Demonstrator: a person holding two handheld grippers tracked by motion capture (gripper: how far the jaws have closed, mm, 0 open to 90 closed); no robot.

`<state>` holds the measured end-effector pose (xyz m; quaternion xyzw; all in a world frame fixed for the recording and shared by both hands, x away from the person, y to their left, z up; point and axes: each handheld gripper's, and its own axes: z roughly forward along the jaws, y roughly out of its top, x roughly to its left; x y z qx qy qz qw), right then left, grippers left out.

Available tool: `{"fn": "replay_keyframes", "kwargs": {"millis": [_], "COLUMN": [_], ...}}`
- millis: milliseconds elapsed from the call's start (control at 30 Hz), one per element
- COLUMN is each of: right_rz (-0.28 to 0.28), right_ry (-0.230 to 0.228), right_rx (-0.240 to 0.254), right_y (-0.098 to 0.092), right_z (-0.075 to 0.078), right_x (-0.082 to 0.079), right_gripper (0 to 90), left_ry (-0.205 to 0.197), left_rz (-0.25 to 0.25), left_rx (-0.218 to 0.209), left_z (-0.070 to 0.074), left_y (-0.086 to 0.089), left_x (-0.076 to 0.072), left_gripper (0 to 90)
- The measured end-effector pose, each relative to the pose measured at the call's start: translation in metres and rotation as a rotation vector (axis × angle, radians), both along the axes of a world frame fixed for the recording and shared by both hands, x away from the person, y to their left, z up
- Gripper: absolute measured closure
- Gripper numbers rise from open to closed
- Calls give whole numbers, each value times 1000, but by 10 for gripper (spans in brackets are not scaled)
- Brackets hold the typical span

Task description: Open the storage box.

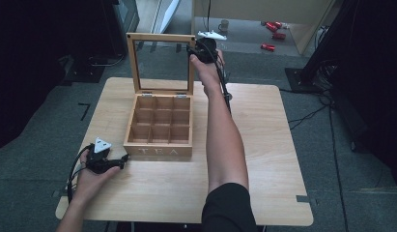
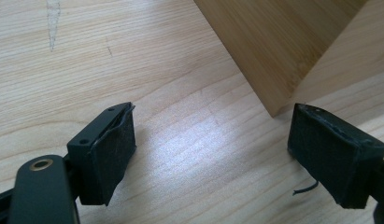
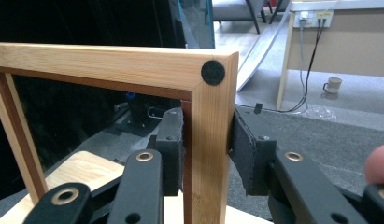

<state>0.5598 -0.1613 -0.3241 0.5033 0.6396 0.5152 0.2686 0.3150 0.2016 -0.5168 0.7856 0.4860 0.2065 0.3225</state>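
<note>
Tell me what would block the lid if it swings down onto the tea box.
Nothing visible. The nine compartments of the tea box look empty, and the left gripper lies on the table beside it. The right gripper clamps the lid frame's right side.

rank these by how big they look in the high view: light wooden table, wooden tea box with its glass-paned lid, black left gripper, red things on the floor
1. Light wooden table
2. Wooden tea box with its glass-paned lid
3. Black left gripper
4. Red things on the floor, each small; they lie farther from the camera, so true size is unsure.

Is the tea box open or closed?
Open. The tea box has its glass lid standing upright, the right gripper clamping its corner, and the empty compartments show.
</note>
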Motion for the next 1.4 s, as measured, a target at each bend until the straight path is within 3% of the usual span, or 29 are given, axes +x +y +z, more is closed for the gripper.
{"fn": "replay_keyframes", "kwargs": {"millis": [533, 567, 667, 700, 733, 967, 1133, 1167, 1400], "right_rz": [-78, -87, -65, -65, -40, -38, -19, -19, 9], "right_ry": [15, 14, 8, 8, 18, 14, 29, 29, 18], "right_rx": [4, 10, 31, 31, 59, 54, 64, 64, 43], "right_y": [8, 9, 5, 5, 0, -13, -27, -27, -43], "right_z": [-4, -4, -4, -4, -3, 2, 4, 4, 6], "right_x": [9, 8, 3, 3, -2, -26, -58, -58, -99], "right_gripper": [659, 630, 426, 426, 375, 283, 153, 153, 134], "left_ry": [0, 0, 0, 0, 0, 1, 1, 2, -1], "left_rz": [-1, -1, -1, -1, -1, 0, -1, 0, 1], "left_rx": [-4, -5, -6, -6, -6, -7, -5, -6, -3], "left_z": [0, 0, 0, 0, 0, 0, 0, 0, 0], "left_y": [0, 0, 0, 0, 0, 0, 0, 0, 0], "left_x": [0, 0, 0, 0, 0, 0, 0, 0, 0], "left_gripper": [155, 155, 155, 155, 155, 155, 155, 155, 155]}}
